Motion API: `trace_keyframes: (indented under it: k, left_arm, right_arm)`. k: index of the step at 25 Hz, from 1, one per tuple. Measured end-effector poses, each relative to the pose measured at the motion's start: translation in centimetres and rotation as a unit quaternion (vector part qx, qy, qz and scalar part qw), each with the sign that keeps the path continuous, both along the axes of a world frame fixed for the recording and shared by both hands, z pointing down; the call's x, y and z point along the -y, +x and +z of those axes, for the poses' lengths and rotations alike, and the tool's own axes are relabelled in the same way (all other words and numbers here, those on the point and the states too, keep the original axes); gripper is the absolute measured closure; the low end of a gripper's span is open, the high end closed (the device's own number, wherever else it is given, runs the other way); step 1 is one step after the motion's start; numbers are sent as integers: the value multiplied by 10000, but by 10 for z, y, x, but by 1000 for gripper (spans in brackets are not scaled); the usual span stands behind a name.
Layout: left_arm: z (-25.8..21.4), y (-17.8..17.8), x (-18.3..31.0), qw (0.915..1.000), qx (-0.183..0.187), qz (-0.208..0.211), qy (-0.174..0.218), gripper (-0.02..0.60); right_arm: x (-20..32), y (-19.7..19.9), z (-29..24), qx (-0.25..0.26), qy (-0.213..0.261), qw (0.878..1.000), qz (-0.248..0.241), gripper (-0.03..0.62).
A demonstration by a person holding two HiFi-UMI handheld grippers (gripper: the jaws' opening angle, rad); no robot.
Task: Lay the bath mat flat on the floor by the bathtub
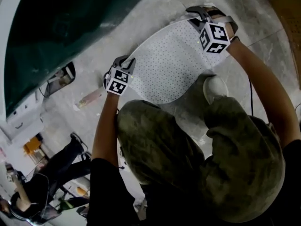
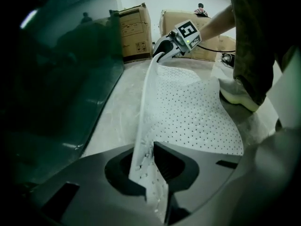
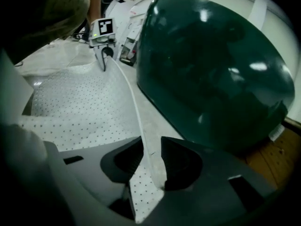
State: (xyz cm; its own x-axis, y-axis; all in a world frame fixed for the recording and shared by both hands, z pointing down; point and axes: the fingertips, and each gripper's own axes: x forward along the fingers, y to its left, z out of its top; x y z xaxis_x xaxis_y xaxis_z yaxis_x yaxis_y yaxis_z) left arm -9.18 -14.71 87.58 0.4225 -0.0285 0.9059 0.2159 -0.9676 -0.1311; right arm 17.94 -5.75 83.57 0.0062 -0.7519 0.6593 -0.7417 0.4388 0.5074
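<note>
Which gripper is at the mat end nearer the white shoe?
The right gripper: the white shoe lies right beside its end of the bath mat; the left gripper is at the opposite end.

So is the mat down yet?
Nearly. Most of the mat already lies flat on the floor beside the tub. In hand: the left gripper pinches the tub-side edge, which stands lifted; the right gripper has that edge between jaws that look slack. Left: let go at both ends so that edge drops flat.
</note>
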Motion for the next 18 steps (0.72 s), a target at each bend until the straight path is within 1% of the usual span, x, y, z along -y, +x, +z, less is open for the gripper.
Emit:
trace_keyframes:
  k: [2,3,5,9,13,16,18]
  left_arm:
    - [3,-2,-3,10000,35,-50,-36,502]
    - [5,-5,-7,9999,74,-63,-100,470]
    - [5,-7,-12,9998,84,-61,-180,450]
    - [1,-6,-5,9998,-34,-130,-121,401]
    - [3,-8,1,9996,-76,-277,-55,354]
    - [4,-10,6,9993,-117,-365,24,327]
    - [2,-14,14,9985,-178,-499,111,318]
  right_arm:
    - [8,11,-5,235,172,9990,343,431]
    - [7,14,-5,306,190,9982,480,421]
    - [2,17,-3,353,179,9972,631,407]
    - [-2,16,1,353,185,9972,629,396]
    - [-4,16,1,498,242,9955,773,367]
    - [-8,16,2,527,281,9941,903,344]
    - [-10,14,2,564,300,9932,977,339]
